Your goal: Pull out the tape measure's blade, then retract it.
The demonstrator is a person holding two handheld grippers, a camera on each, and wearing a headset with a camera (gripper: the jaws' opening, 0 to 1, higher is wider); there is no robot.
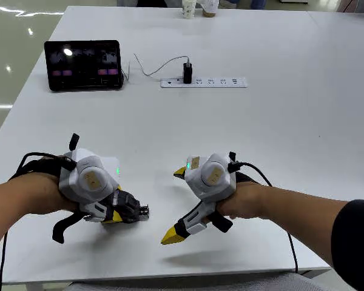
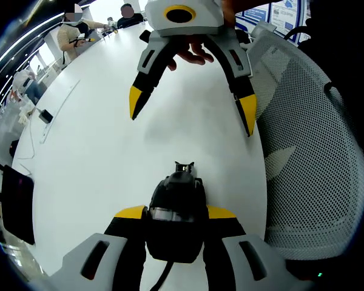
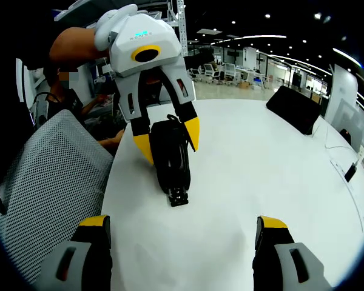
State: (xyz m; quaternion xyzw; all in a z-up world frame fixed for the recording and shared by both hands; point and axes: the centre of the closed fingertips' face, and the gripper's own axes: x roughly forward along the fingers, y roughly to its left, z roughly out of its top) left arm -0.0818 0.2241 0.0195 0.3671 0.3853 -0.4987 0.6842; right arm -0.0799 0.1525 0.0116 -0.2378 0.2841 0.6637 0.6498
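Currently, my left gripper [image 1: 122, 212] is clenched on the black tape measure [image 1: 131, 210], with 2 yellow-tipped jaws pressing the case from opposite sides. The tape measure sits low at the white table [image 1: 261, 133]; contact with the surface cannot be confirmed. The blade hook [image 3: 179, 197] sits at the case mouth, pointing away from that gripper. My right gripper [image 1: 175, 205] faces the tape measure's hook end, near it but apart, with 2 jaws spread wide, grasping nothing.
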